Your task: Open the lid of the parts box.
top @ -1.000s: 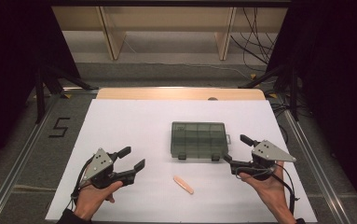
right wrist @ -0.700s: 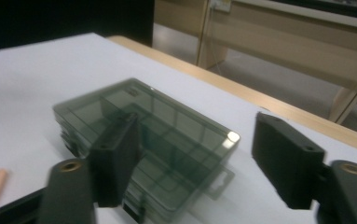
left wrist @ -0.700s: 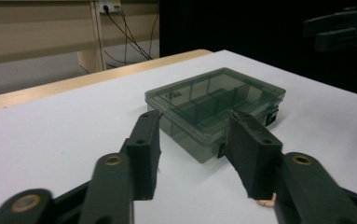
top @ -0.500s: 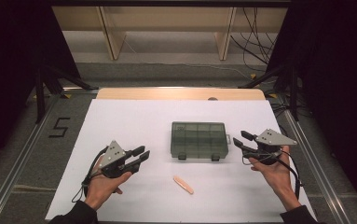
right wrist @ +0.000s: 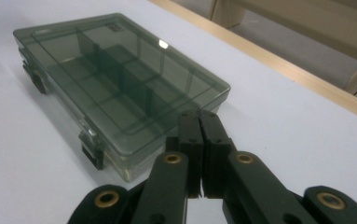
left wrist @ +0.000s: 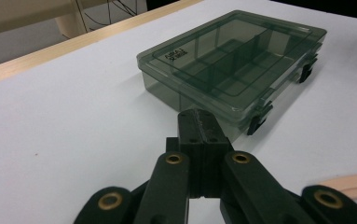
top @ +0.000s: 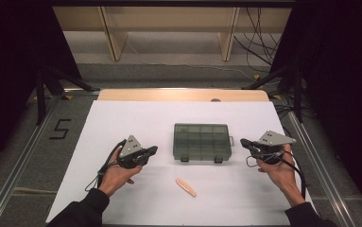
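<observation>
A smoky green plastic compartment box (top: 202,141) with its lid closed lies mid-table, two black latches on its near side. My left gripper (top: 153,150) is shut and empty, pointing at the box's left end from a short way off. In the left gripper view the box (left wrist: 234,65) lies just beyond the closed jaws (left wrist: 200,125). My right gripper (top: 243,142) is shut and empty too, close to the box's right end. The right gripper view shows the box (right wrist: 120,79) ahead of its closed jaws (right wrist: 199,123). A small peach-coloured stick (top: 186,187) lies in front of the box.
A white sheet (top: 122,118) covers the table, with a wooden strip (top: 183,95) along its far edge. Metal rails (top: 22,156) run along both sides. Wooden shelving legs (top: 115,38) and cables stand on the floor behind. The peach stick's end (left wrist: 353,184) shows at the left gripper view's lower right.
Both grippers have shut their jaws and moved inward toward the box. The left came up and right, the right moved up and slightly left.
</observation>
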### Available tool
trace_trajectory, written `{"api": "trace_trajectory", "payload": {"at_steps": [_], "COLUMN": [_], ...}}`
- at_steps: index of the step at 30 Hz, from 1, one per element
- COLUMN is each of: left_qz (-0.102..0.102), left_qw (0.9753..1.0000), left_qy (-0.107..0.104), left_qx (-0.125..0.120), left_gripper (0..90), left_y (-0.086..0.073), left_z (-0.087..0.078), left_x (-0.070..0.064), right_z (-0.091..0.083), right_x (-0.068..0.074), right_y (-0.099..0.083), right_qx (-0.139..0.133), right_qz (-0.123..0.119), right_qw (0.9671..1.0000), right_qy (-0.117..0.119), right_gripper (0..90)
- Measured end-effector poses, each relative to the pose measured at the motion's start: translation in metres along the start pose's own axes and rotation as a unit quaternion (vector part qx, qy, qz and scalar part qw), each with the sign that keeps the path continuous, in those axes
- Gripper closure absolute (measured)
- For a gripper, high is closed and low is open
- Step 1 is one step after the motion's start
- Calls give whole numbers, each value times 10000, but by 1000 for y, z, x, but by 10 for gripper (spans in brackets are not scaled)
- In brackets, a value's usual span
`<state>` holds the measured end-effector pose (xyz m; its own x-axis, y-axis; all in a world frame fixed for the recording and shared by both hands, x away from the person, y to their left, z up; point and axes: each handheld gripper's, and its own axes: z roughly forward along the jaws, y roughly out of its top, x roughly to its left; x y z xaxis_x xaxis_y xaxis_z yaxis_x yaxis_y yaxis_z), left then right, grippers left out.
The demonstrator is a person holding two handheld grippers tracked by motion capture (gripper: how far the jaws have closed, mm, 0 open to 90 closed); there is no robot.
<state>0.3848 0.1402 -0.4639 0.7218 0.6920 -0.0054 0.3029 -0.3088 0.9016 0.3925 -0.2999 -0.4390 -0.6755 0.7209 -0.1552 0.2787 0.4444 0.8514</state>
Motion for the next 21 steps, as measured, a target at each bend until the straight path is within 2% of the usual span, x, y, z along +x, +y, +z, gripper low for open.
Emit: {"api": "trace_trajectory", "payload": {"at_steps": [5,7,9,10,11,15,16,18,20,21], "left_qz": [5,124,68,193,126,229,279,266,361,327], "left_qw": [9998,9991,9991,9987,9987,9974,9971,9977,9967,9967], "left_qy": [-34,-76,-76,-67,-86,-165,-235,-203,-271,-278], "left_qx": [208,400,407,474,480,661,662,591,676,694], "left_gripper": [898,898,898,898,898,898,898,898,898,898], "left_y": [-2,-3,-4,-4,-4,-4,-3,-3,-2,-3], "left_z": [15,21,28,31,34,41,42,45,46,46], "left_x": [1,2,1,2,0,-3,-3,-5,-5,-6], "right_z": [9,12,15,17,18,24,25,27,29,30], "right_x": [-2,-3,-4,-4,-4,-2,-1,1,2,3], "right_y": [-5,-7,-9,-11,-11,-14,-15,-16,-17,-18], "right_qx": [216,296,386,436,475,591,651,730,774,787], "right_qz": [-42,-99,-122,-141,-157,-279,-268,-276,-356,-371], "right_qw": [9997,9994,9991,9988,9986,9975,9970,9963,9955,9953], "right_qy": [128,128,141,158,190,266,307,368,407,420], "right_gripper": [900,900,900,900,900,900,900,900,900,900]}}
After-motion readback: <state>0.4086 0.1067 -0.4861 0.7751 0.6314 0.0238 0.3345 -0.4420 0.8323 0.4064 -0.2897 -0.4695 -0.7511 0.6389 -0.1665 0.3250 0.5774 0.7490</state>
